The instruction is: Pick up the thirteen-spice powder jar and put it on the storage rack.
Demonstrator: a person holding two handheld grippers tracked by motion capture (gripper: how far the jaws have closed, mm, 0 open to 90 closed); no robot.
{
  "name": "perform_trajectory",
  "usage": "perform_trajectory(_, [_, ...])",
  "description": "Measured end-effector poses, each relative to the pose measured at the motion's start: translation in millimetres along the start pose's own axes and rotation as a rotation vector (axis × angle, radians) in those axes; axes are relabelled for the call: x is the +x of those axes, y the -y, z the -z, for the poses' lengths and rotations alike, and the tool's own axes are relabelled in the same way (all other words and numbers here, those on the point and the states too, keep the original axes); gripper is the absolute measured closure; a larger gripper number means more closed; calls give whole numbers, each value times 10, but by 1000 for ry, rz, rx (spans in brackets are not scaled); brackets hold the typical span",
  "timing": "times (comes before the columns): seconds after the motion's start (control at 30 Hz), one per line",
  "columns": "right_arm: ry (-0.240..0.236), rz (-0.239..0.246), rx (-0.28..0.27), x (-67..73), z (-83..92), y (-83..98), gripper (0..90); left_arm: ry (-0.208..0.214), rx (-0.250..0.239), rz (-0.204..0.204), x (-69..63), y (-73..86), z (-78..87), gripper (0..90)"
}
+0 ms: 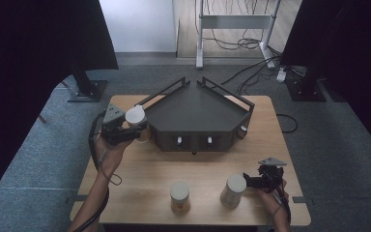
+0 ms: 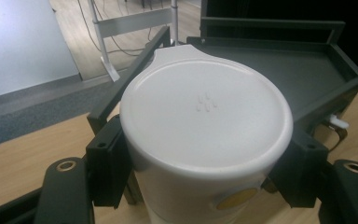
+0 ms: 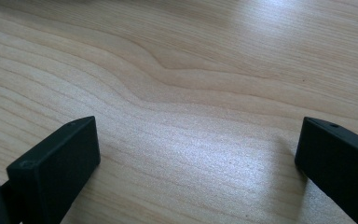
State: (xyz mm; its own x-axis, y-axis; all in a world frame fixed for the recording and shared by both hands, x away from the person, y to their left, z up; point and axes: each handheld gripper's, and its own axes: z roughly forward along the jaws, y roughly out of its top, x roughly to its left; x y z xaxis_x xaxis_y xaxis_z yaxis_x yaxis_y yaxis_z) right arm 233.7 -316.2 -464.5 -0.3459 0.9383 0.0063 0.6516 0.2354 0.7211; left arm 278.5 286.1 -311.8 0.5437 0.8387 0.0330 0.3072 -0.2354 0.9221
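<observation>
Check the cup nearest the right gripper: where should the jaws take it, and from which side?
Judging from the high view: take the cup by its side wall, just below the white lid, coming level from its right, where the right gripper sits with jaws open. It stands upright and round, so a side pinch fits; the other cup on its left stands apart from it.

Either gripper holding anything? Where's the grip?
Left gripper clamps the white-lidded cup by its sides just under the lid. Right gripper is open, holding nothing.
</observation>
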Motion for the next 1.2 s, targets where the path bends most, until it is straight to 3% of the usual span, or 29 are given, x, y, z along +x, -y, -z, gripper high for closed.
perform_trajectory(0.5, [0, 0, -1, 0, -1, 2, 0, -18, 7, -19, -1, -364, -296, 307])
perform_trajectory(1.1, [-1, 1, -1, -2, 0, 2, 0, -29, 23, -27, -56, -534, -616, 307])
perform_trajectory(1.2, [0, 1, -2, -2, 0, 3, 0, -14, 9, -4, -41, -549, -676, 307])
